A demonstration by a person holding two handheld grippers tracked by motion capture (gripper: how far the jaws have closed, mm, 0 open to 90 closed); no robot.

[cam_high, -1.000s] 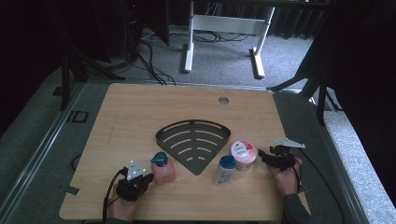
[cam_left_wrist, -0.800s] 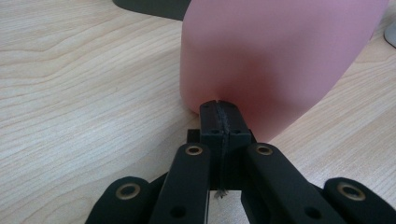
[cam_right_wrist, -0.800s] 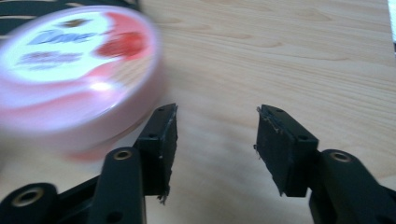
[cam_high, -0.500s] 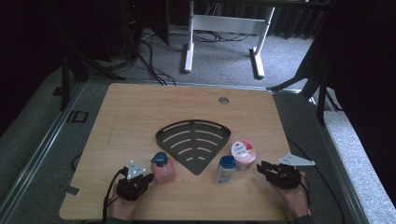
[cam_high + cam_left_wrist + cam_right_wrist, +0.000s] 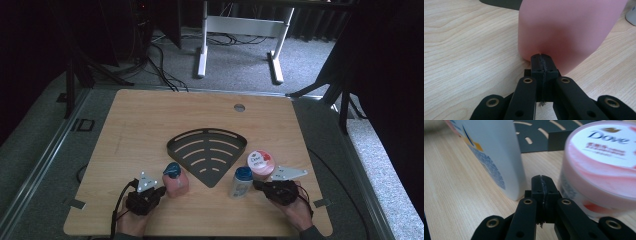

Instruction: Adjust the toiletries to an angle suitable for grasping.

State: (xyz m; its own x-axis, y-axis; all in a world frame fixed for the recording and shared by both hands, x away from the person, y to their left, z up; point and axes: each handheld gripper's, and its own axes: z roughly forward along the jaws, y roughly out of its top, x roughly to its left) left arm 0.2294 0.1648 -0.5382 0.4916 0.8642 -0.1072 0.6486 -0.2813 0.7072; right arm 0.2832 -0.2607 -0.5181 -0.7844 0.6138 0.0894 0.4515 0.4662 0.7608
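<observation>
A pink bottle (image 5: 176, 184) with a blue cap stands near the table's front left, beside a dark fan-shaped rack (image 5: 208, 150). My left gripper (image 5: 157, 193) is shut and empty, its tip right against the pink bottle (image 5: 564, 32). A white bottle (image 5: 241, 183) with a blue cap and a pink Dove jar (image 5: 261, 163) stand at the rack's right. My right gripper (image 5: 260, 186) is shut and empty, its tip between the white bottle (image 5: 496, 152) and the Dove jar (image 5: 601, 167).
The wooden table (image 5: 150, 125) has a round cable hole (image 5: 239, 107) at the back. A white desk frame (image 5: 240, 30) stands on the floor behind. Cables trail from both grippers over the front edge.
My right gripper has moved left and toward the front, from beside the jar to just behind the white bottle and jar. The left gripper has barely moved.
</observation>
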